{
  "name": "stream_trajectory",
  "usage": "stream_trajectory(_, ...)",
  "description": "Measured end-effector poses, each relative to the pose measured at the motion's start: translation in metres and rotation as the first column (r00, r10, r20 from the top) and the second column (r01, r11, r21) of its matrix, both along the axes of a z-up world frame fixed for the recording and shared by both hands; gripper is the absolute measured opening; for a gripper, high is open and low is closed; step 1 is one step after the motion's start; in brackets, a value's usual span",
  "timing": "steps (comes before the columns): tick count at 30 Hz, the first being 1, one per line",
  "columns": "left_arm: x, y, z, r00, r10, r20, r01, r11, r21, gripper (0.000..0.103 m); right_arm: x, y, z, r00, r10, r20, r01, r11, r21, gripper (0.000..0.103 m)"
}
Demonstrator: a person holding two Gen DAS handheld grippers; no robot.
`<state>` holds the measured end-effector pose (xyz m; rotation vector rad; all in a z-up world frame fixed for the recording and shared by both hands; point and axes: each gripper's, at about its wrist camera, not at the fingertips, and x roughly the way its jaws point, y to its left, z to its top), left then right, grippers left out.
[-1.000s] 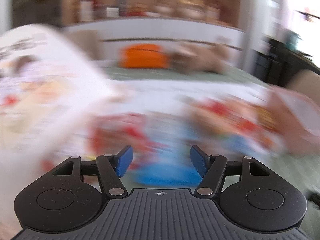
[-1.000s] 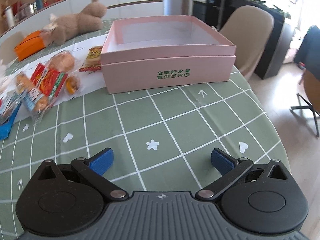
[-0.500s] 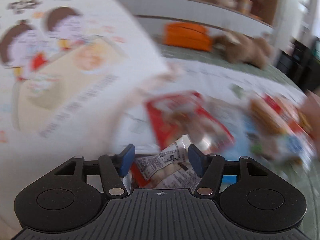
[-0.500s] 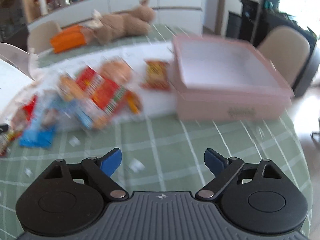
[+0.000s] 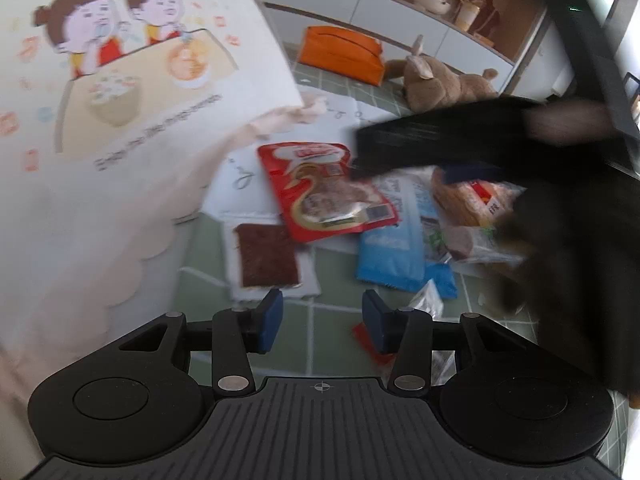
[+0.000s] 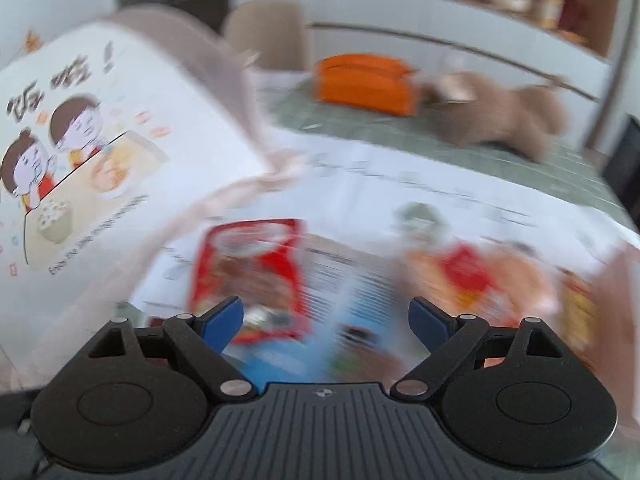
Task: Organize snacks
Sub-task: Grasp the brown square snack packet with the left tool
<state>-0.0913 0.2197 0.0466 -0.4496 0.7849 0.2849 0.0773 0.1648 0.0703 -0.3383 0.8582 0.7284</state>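
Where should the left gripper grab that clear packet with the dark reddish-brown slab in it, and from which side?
Take the clear packet by its near sealed edge, the bare flap below the dark slab, coming in low from the left gripper side. It lies flat on the tablecloth, so that thin margin pinches more easily than the slab, and the far corner tucks under the red pouch.

Printed bag walls the left; snack packets crowd ahead.
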Motion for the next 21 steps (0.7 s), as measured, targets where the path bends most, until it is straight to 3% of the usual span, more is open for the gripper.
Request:
stream_trajectory(5, -0.015, 0.001, 0.0, 1.0, 0.01, -0.018, -0.01, 1.0, 0.028, 0.048, 0.011, 0.06, -0.034, 0.998, 0.061, -0.032, -0.063, 0.996, -0.068, 0.09)
stream_trajectory(6, -0.017, 0.003, 0.0, 1.0, 0.016, -0.021, -0.015, 0.999, 0.033, 0.048, 0.007, 0.068, -0.039, 0.997, 0.08, 0.008, -0.079, 0.991, -0.108, 0.09)
stream_trajectory(7, -0.017, 0.005, -0.001, 0.999, 0.026, -0.021, -0.025, 0.999, 0.039, 0.048, 0.001, 0.069, -0.041, 0.993, 0.108, 0.046, -0.101, 0.986, -0.135, 0.087)
stream_trajectory(8, -0.017, 0.007, 0.0, 0.999, 0.041, -0.017, -0.04, 0.998, 0.042, 0.048, -0.003, 0.067, -0.039, 0.99, 0.136, 0.044, -0.129, 0.982, -0.139, 0.077)
stream_trajectory(11, -0.007, 0.019, 0.0, 0.996, 0.085, 0.007, -0.086, 0.995, 0.045, 0.049, -0.009, 0.044, -0.026, 0.991, 0.129, 0.023, -0.125, 0.982, -0.139, 0.052)
stream_trajectory(15, 0.025, 0.023, -0.005, 0.991, 0.137, -0.009, -0.134, 0.977, 0.163, 0.049, -0.009, -0.001, -0.017, 0.996, 0.084, -0.007, -0.084, 0.982, -0.168, 0.023)
stream_trajectory(18, 0.044, 0.025, -0.015, 0.991, 0.124, -0.047, -0.114, 0.978, 0.173, 0.049, -0.006, -0.043, -0.019, 1.0, 0.009, -0.002, -0.009, 0.982, -0.187, 0.02)
stream_trajectory(21, 0.049, 0.017, -0.017, 0.996, 0.087, -0.036, -0.078, 0.976, 0.204, 0.052, -0.005, -0.081, -0.014, 0.999, -0.043, 0.0, 0.043, 0.986, -0.161, 0.02)
